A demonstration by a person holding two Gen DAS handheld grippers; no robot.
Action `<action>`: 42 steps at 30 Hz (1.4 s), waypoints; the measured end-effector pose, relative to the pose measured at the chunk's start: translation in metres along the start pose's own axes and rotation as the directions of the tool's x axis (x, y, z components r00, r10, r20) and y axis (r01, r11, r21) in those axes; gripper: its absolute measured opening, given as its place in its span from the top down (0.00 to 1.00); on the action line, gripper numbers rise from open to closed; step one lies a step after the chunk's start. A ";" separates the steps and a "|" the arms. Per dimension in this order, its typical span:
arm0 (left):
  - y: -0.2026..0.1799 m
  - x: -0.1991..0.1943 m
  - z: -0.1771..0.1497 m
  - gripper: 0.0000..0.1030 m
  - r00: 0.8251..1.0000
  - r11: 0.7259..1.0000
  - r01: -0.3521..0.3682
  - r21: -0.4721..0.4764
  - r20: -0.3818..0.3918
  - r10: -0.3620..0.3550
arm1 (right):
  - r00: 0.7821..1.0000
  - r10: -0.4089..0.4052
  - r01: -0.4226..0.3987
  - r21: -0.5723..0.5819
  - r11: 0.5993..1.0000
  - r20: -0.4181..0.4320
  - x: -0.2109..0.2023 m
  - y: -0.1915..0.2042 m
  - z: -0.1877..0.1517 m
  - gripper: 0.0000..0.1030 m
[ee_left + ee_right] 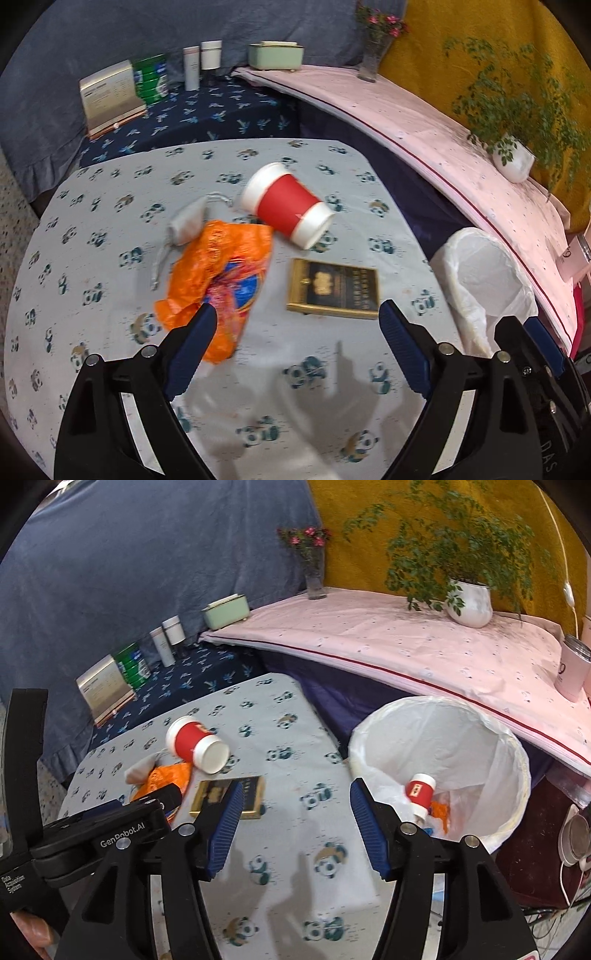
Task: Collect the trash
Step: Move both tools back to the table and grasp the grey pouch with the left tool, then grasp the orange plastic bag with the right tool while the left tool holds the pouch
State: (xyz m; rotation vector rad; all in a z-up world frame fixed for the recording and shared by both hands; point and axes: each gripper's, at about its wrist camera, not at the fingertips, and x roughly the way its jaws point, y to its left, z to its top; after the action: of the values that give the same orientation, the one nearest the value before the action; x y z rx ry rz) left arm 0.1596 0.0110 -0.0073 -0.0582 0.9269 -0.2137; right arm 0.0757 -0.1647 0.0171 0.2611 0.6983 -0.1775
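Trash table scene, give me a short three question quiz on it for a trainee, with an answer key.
1. True or false: the red paper cup on the table stands upright.
2. What already lies in the lined bin? A) a small red cup B) the gold-edged box C) nothing
3. Fill in: the left gripper and right gripper both hold ____.

Key: 1 false, it lies on its side. 2 A, the small red cup, beside orange scraps. 3 nothing, both stand open; the gold-edged box lies on the table.

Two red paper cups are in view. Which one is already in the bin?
The smaller-looking red cup down inside the white-lined bin. The other red cup lies on its side on the panda-print table.
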 end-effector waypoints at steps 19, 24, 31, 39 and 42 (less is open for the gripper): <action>0.105 0.009 0.012 0.16 0.997 0.989 -0.073 -0.126 -0.017 0.072 | 0.994 0.076 -0.084 -0.104 0.991 -0.083 0.033 0.083 -0.020 0.43; 0.111 0.027 0.031 0.16 0.997 0.990 -0.071 -0.119 -0.021 0.069 | 0.989 0.090 -0.104 -0.114 0.988 -0.120 0.055 0.097 -0.025 0.43; 0.110 0.070 0.055 0.25 0.996 0.994 -0.066 -0.086 -0.063 0.061 | 0.981 0.103 -0.122 -0.111 0.986 -0.164 0.087 0.109 -0.024 0.43; 0.129 0.099 0.054 0.92 0.987 0.992 -0.012 -0.128 -0.158 -0.008 | 0.971 0.127 -0.154 -0.121 0.981 -0.203 0.116 0.128 -0.023 0.44; 0.138 0.088 0.049 0.94 0.990 0.991 -0.018 -0.134 -0.138 0.000 | 0.966 0.140 -0.170 -0.129 0.977 -0.216 0.122 0.137 -0.025 0.44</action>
State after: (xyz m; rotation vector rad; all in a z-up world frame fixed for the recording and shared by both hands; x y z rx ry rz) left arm 0.2715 0.1254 -0.0673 -0.1660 1.0781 -0.1477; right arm 0.1856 -0.0357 -0.0568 0.1939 0.8883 0.0520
